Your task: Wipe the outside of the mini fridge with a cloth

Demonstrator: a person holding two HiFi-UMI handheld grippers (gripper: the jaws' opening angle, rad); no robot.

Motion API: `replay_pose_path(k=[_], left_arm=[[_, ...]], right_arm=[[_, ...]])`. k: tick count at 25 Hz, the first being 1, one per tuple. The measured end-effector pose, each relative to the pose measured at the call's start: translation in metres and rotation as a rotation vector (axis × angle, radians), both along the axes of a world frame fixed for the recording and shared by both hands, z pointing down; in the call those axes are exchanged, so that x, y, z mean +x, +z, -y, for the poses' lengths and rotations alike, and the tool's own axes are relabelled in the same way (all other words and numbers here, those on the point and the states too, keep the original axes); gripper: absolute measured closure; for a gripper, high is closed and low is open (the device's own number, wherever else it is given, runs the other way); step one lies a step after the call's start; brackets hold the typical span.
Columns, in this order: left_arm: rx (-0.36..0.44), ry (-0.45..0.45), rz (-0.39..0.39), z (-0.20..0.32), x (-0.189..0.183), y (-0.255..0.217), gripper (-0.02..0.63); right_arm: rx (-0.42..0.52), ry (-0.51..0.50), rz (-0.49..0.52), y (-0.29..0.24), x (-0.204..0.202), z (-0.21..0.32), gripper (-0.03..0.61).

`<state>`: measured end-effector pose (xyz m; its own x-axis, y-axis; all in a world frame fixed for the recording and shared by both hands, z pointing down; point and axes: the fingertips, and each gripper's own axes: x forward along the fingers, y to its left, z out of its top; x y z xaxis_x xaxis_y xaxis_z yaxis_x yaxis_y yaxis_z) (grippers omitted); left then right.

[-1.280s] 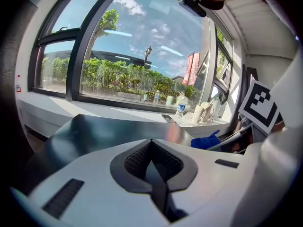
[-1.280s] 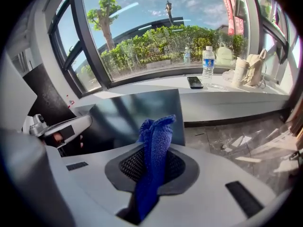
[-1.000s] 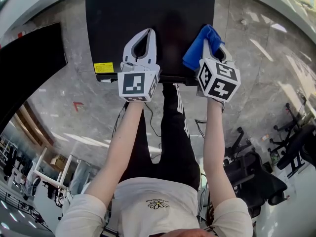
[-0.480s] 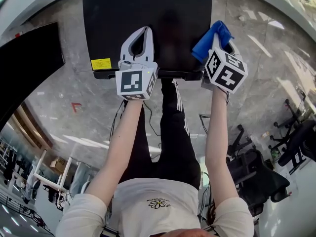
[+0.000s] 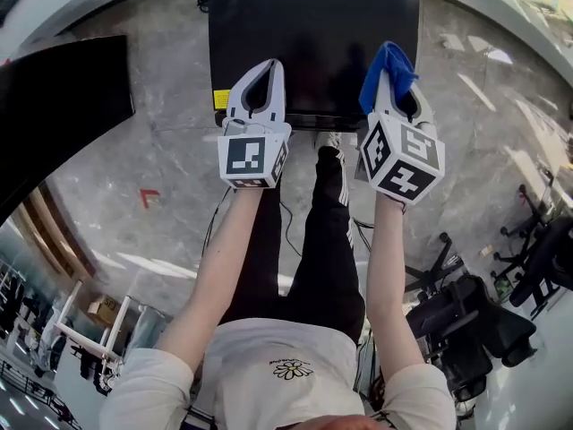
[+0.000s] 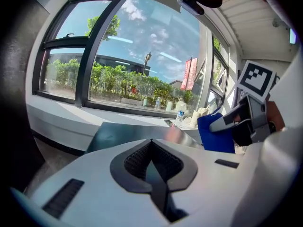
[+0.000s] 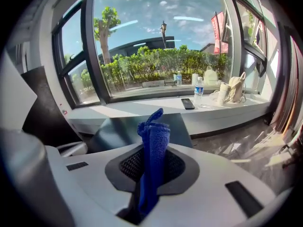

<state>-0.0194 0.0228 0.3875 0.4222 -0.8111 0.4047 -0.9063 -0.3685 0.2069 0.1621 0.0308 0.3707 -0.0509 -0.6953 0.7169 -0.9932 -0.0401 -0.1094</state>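
The black mini fridge (image 5: 313,25) shows from above in the head view. My right gripper (image 5: 390,68) is shut on a blue cloth (image 5: 387,63) over the right part of the fridge's top, near its front edge. In the right gripper view the cloth (image 7: 154,143) stands up out of the shut jaws of the right gripper (image 7: 152,150), with the fridge top (image 7: 118,129) beyond. My left gripper (image 5: 267,68) is shut on nothing over the left part of the top. The left gripper view shows the shut left gripper (image 6: 151,143), the fridge top (image 6: 118,134) and the cloth (image 6: 215,134).
A large dark panel (image 5: 54,106) stands to the left of the fridge on the grey stone floor (image 5: 152,159). Office chairs (image 5: 466,321) stand at the right. A yellow label (image 5: 219,99) is on the fridge's front left. A window sill (image 7: 156,105) holds a bottle (image 7: 199,90), a phone and bags.
The cloth swung out to the fridge's right edge, then came back inward. The left gripper now sits nearer the fridge's left edge. The head view has shifted.
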Motion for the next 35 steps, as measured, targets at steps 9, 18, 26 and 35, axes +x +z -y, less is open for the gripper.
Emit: replay_pose_path(k=[9,18,26,35], left_arm=[[-0.015,-0.127,0.03,-0.036,-0.134,-0.018,0.609],[-0.075,-0.256,0.032,-0.065,-0.214,0.012,0.609],[-0.097,-0.291,0.04,-0.059,-0.224,0.034,0.609],[-0.074,-0.229,0.064,-0.048,-0.192,0.028,0.609]], right_arm=[[0.019,-0.149,0.292,-0.065,-0.191,-0.03,0.515],[-0.134,-0.246,0.362,0.004,-0.302,-0.025,0.517],[-0.25,-0.266,0.276,0.077,-0.318,-0.007,0.515],[-0.216,-0.259,0.172,0.092,-0.273,-0.007,0.516]])
